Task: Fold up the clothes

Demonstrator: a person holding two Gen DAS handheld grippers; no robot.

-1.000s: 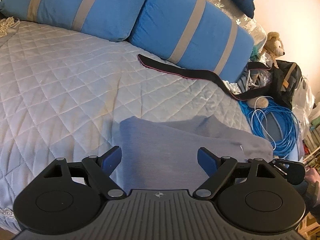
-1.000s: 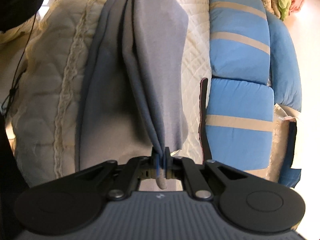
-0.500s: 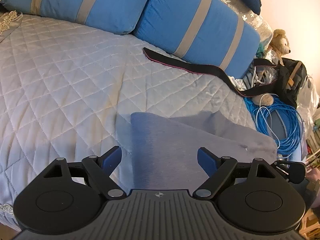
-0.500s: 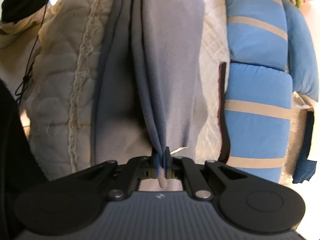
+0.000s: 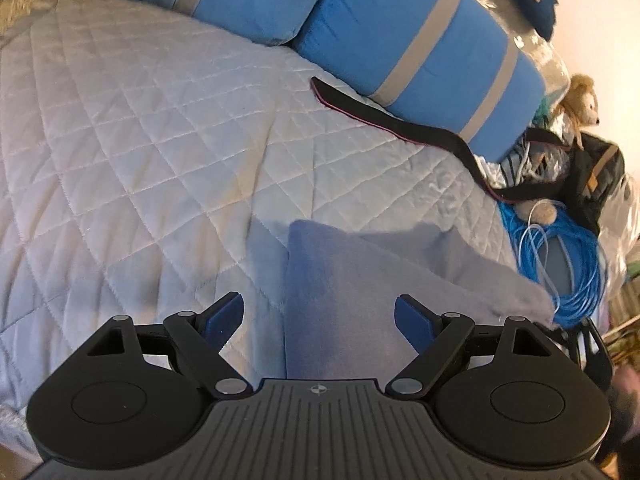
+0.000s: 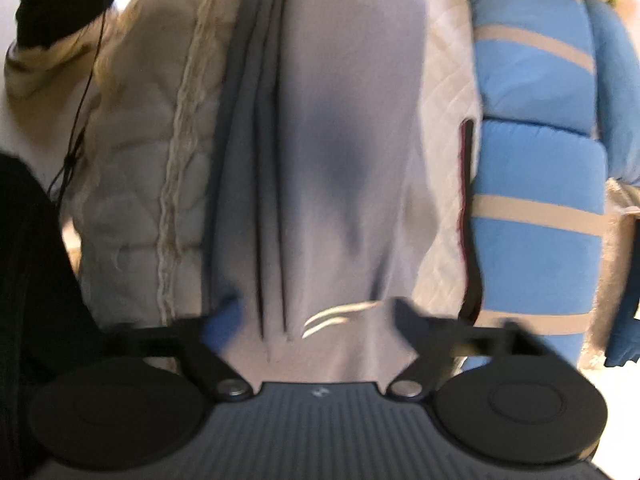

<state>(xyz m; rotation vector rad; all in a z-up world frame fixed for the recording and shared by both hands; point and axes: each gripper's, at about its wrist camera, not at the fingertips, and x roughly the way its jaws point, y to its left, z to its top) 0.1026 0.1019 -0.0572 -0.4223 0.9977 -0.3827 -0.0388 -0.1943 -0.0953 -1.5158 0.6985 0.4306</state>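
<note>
**A:** Checking status: your right gripper has just been opening. Its jaws stand spread now, and the grey garment lies between them with neither pad pressing on it.

**B:** And the left?

**A:** Your left gripper is spread too and holds nothing. It hovers over the near end of the garment, which lies folded on the quilted bedspread, near the right edge and well apart from the blue pillows at the far side.

**B:** Progress?

**A:** One lengthwise fold looks laid, with layered edges visible in the right view. I'd judge at least a crosswise fold and some smoothing are left.
</note>
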